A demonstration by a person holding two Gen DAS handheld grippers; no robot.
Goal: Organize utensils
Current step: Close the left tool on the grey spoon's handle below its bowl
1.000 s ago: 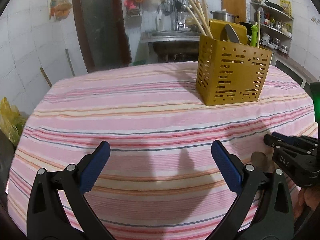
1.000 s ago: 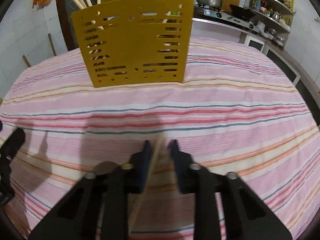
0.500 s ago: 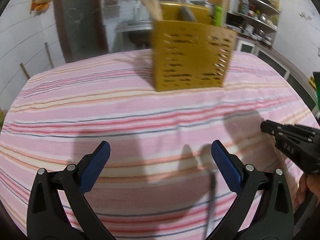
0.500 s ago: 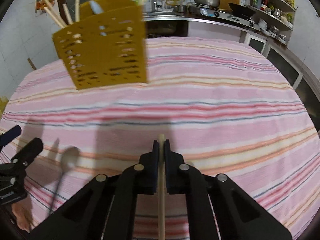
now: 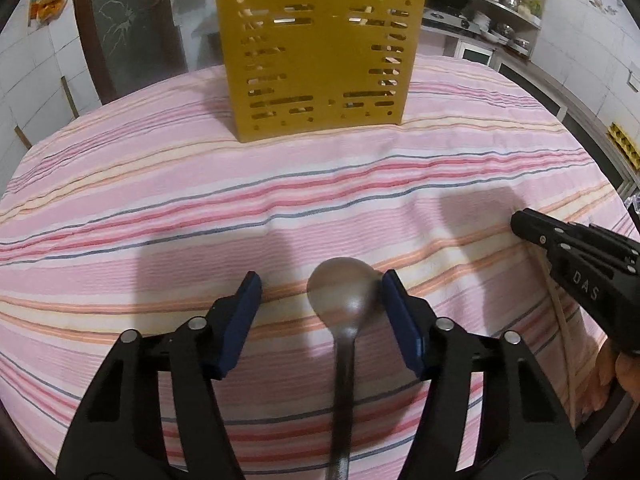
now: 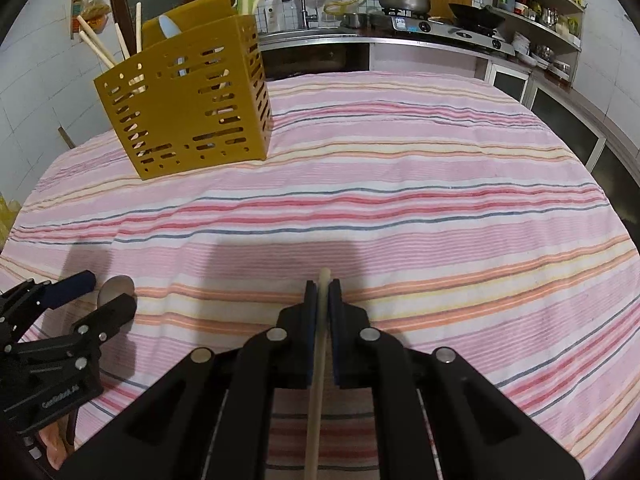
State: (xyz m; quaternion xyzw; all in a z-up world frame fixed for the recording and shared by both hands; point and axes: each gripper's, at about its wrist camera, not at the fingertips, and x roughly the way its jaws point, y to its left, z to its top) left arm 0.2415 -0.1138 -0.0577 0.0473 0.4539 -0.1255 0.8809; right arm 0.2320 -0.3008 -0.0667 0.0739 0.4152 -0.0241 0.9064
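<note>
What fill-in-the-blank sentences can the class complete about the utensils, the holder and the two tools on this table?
1. The right tool is shut on a wooden ____.
2. Between the closing fingers of the left tool lies a metal ____.
3. The holder standing on the striped tablecloth is ____ in colour.

Missing words: chopstick; spoon; yellow

Two hand-held grippers angled downward, side by side.
Left hand-held gripper point(image 5: 320, 300) has its jaws closing, pads still apart; right hand-held gripper point(image 6: 322, 292) is clamped tight, a hand point(image 5: 628, 372) partly visible behind it.
</note>
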